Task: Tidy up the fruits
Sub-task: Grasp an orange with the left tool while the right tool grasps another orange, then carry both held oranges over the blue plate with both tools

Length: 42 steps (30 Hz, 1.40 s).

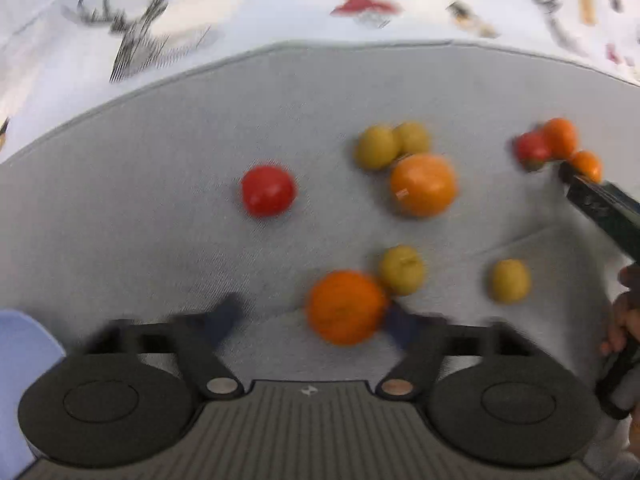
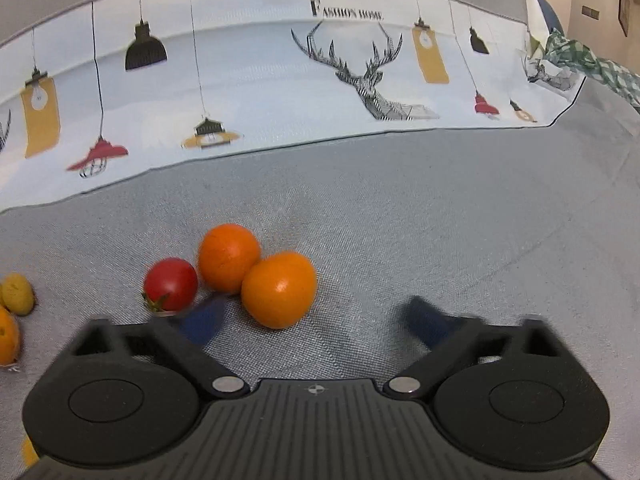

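In the left wrist view my left gripper (image 1: 312,316) is open over a grey cloth; a near orange (image 1: 346,307) lies between its fingers, against the right one. Beyond lie a red tomato (image 1: 268,190), a big orange (image 1: 423,185), two olive-green fruits (image 1: 378,147) behind it, and two more green fruits (image 1: 401,270) (image 1: 510,281). The right gripper's finger (image 1: 600,200) reaches toward a red and orange cluster (image 1: 558,146). In the right wrist view my right gripper (image 2: 316,318) is open; an orange (image 2: 279,289) sits between its fingers, with a second orange (image 2: 229,258) and a tomato (image 2: 171,284) to the left.
A white cloth printed with lamps and a deer head (image 2: 372,80) lies beyond the grey cloth (image 2: 440,220). A light blue object (image 1: 20,360) shows at the left edge of the left wrist view. A green fruit (image 2: 17,294) and an orange (image 2: 8,338) sit at the right wrist view's left edge.
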Available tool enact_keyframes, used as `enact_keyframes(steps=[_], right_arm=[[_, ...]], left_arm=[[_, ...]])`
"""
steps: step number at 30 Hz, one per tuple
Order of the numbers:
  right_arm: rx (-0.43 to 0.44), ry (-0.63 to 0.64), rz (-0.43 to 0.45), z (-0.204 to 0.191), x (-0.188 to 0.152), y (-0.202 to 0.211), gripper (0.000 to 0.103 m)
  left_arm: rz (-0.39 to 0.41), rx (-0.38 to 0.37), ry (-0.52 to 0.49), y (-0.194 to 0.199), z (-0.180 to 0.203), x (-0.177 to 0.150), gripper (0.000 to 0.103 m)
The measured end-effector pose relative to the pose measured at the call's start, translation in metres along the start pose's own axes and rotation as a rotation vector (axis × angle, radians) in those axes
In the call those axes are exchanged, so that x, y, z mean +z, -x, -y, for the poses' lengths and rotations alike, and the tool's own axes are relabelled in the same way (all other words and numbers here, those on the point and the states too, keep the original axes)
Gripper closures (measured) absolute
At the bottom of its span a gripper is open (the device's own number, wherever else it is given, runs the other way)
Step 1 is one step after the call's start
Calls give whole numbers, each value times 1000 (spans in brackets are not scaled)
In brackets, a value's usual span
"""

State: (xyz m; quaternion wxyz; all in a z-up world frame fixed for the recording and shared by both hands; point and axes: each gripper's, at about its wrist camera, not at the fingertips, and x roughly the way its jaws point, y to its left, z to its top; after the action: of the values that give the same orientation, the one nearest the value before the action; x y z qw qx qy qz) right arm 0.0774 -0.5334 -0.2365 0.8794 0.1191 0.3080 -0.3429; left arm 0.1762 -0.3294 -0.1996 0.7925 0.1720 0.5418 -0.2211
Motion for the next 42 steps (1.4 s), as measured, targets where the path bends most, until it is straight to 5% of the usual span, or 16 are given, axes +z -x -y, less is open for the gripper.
enact_keyframes(steps=[1,2,10,18,31,42], right_arm=[[5,-3,5,1,-1,4,53],[8,-12,10,3,-1,6,65],[-8,-33,21,7,-2,15,66],[-45,-115,78,22,5,72,66],[348,64,84,-48,-33,275,66],[656,230,9,-129,-68,415,66]], left_arm=[[4,-13,-13,3,1,0,64],[4,-23,-18,6,1,-1,63],[43,0,-4,24,-1,-12,63],[129,-42,7,108,-6,-48,63],[171,-14,124,228,-85,-167,63],[252,98,285,294,-166,-262,63]])
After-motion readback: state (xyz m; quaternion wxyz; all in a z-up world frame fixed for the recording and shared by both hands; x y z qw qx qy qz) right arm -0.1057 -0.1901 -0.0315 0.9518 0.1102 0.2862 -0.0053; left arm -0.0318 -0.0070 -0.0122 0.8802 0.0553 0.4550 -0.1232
